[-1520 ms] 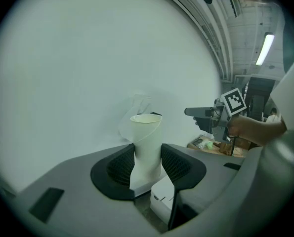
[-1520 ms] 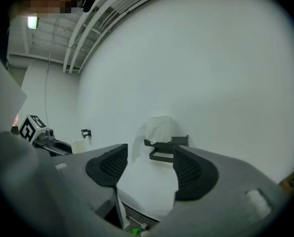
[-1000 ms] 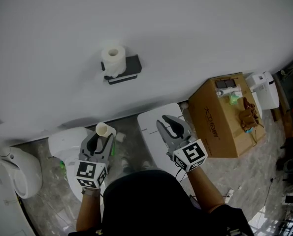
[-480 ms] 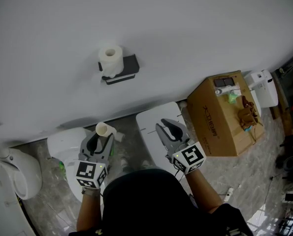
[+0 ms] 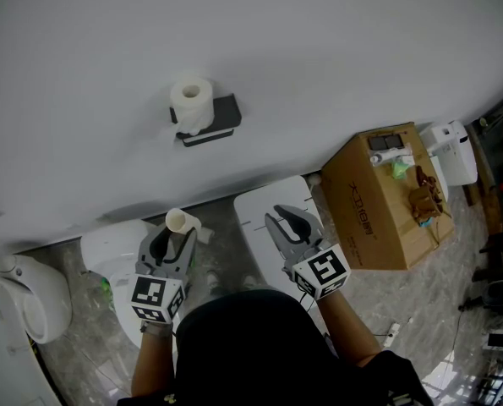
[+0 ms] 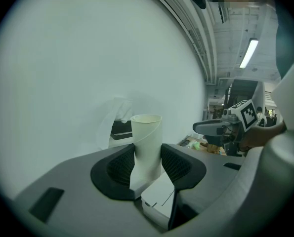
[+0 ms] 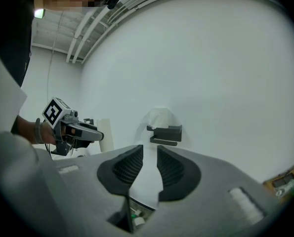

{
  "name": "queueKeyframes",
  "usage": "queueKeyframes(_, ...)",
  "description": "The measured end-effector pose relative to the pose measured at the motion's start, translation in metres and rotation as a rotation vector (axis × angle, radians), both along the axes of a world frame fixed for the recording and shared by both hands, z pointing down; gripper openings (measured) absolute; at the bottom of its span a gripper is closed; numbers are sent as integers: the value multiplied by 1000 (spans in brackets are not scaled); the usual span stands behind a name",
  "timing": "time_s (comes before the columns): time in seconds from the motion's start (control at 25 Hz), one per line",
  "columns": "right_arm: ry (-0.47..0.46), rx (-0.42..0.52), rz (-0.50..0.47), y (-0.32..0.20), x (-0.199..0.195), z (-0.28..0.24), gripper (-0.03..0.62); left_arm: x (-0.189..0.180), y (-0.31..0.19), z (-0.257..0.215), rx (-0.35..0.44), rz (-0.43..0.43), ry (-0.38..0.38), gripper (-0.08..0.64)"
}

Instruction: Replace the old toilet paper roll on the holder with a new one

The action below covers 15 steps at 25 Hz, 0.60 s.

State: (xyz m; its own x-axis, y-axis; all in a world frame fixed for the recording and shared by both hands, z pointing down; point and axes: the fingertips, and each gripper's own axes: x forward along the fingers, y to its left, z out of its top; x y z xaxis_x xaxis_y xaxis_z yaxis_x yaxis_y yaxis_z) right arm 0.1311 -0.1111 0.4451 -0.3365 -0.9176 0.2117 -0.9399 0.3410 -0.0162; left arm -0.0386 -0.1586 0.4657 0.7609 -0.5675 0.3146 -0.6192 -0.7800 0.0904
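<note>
A full white toilet paper roll [image 5: 192, 101] sits on the black wall holder [image 5: 223, 115]. In the right gripper view the roll [image 7: 159, 118] and holder [image 7: 165, 132] lie straight ahead on the white wall. My left gripper [image 5: 173, 233] is shut on an empty cream cardboard tube [image 5: 178, 221], which stands upright between its pads [image 6: 175, 164]; the tube [image 6: 147, 142] rises above them. My right gripper [image 5: 292, 220] is shut with nothing in it, level with the left one and well short of the wall.
A cardboard box [image 5: 386, 197] with small items on top stands at the right, a white appliance [image 5: 454, 150] behind it. Below the grippers are a white toilet tank [image 5: 264, 227] and a round white fixture [image 5: 112, 245]. Another white fixture [image 5: 31, 299] is at far left.
</note>
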Motion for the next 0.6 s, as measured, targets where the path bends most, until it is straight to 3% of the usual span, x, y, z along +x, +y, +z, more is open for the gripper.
queueKeyframes(0.6, -13, 0, 11, -6, 6, -3, 84, 4, -6, 0, -1, 13, -8, 179)
